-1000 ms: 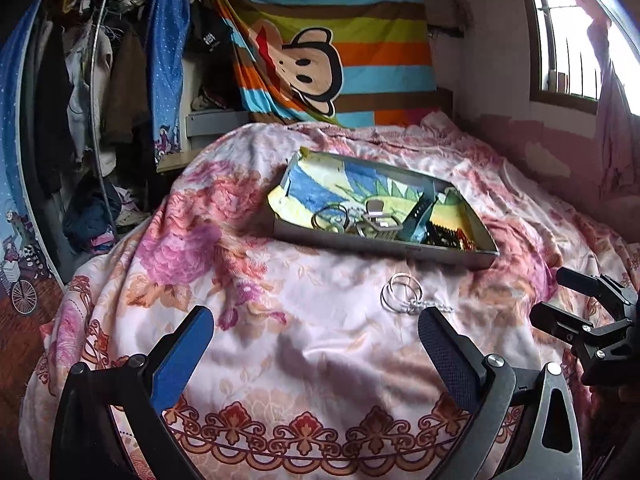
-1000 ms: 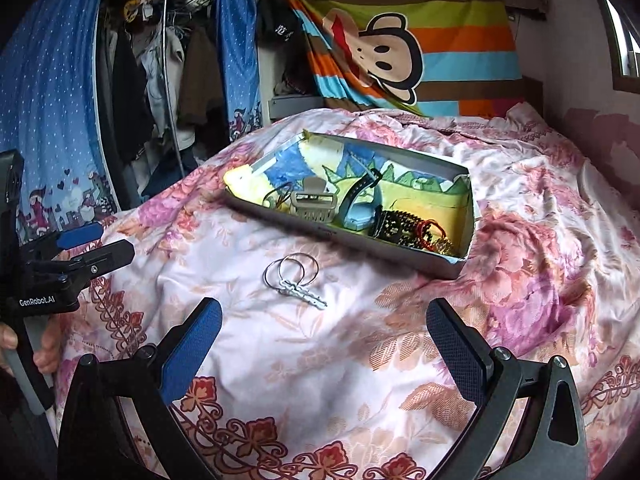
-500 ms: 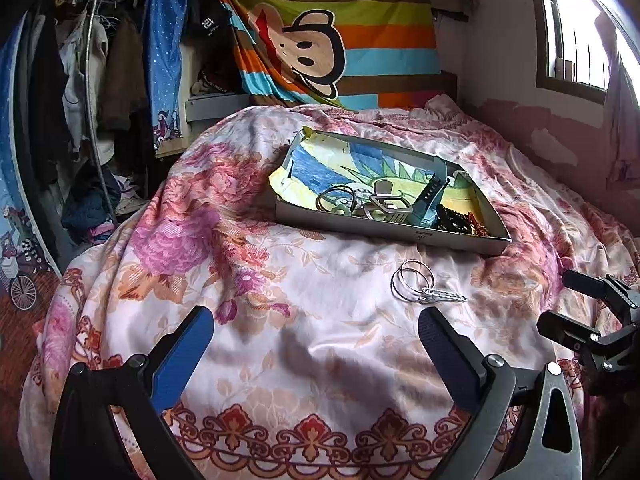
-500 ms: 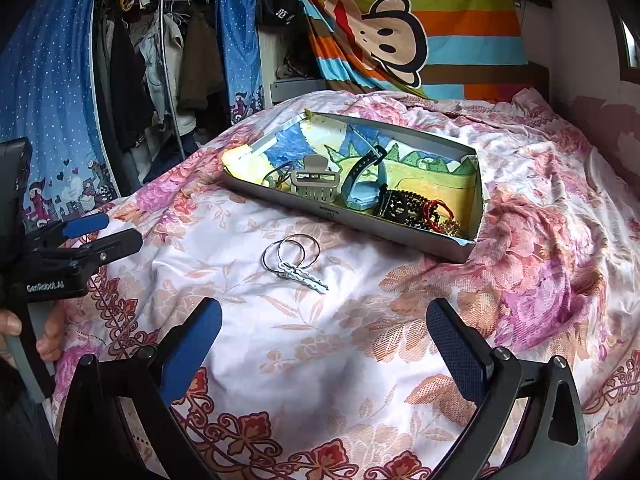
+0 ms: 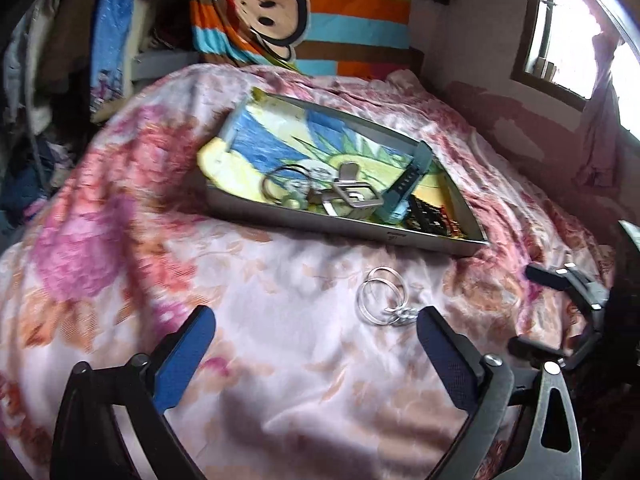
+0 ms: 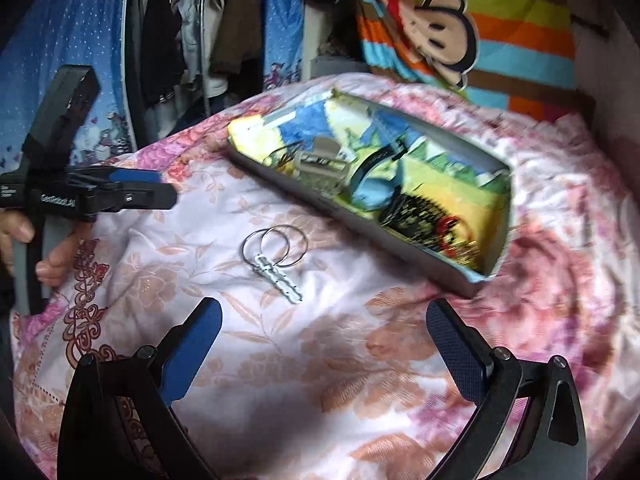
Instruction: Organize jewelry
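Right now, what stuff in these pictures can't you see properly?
- Dark beaded pieces in the tray, right wrist view: motion blur, can't count or name them.
- Hoop earrings, left wrist view: the dangling part is partly hidden behind the left gripper finger.
- Right gripper, left wrist view: cut off by the right edge.
- Ring-like pieces in the tray, left wrist view: blurred and overlapping.

Home bedroom, lived-in: bed w/ pink floral quilt filling most of both views, striped monkey-print blanket hung at the head end. Open closet area on one side w/ clothes on a rail & blue dotted curtains; barred window w/ pink drape on the other. Shallow tray of trinkets sitting on the quilt, hoop earrings loose just beside it.
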The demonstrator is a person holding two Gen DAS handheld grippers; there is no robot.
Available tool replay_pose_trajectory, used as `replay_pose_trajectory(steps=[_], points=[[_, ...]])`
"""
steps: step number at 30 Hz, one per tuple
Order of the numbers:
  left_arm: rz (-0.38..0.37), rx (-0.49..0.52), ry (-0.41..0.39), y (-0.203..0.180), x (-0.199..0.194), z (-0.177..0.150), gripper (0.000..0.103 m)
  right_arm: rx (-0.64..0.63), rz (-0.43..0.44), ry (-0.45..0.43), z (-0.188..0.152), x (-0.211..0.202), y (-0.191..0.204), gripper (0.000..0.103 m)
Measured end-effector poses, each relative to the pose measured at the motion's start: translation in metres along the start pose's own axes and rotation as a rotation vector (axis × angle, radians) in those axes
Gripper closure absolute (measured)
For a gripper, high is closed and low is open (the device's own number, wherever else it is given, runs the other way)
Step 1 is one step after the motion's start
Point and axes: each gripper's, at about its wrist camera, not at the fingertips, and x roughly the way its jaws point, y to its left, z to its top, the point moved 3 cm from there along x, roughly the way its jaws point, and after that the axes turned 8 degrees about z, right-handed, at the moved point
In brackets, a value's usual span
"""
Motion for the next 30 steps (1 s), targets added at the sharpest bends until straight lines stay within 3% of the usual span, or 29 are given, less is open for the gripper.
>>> replay_pose_trajectory(steps=[3,7,12,16,23,30], points=[[-0.050,0.014,0.032,-0.006,0.017,0.006,0.027,-0.019,0.039,0.020,0.002,0.014,-0.002,0.005],[-0.103,0.030,0.080,-0.015,0.036,0.006,0.042,-0.029,0.083,0.068,0.000,0.035,-0.001,0.031],[-0.146,0.035,0.145,-0.022,0.056,0.004,0.062,-0.040,0.141,0.104,0.000,0.059,0.000,0.047],[-0.163,0.014,0.182,-0.021,0.068,0.004,0.070,-0.030,0.178,0.120,-0.001,0.073,0.000,0.065],[-0.236,-0.021,0.267,-0.023,0.079,-0.003,0.084,-0.014,0.227,0.134,-0.005,0.080,0.000,0.076],[-0.246,-0.053,0.308,-0.023,0.088,-0.008,0.090,-0.003,0.234,0.163,-0.007,0.083,0.000,0.081]])
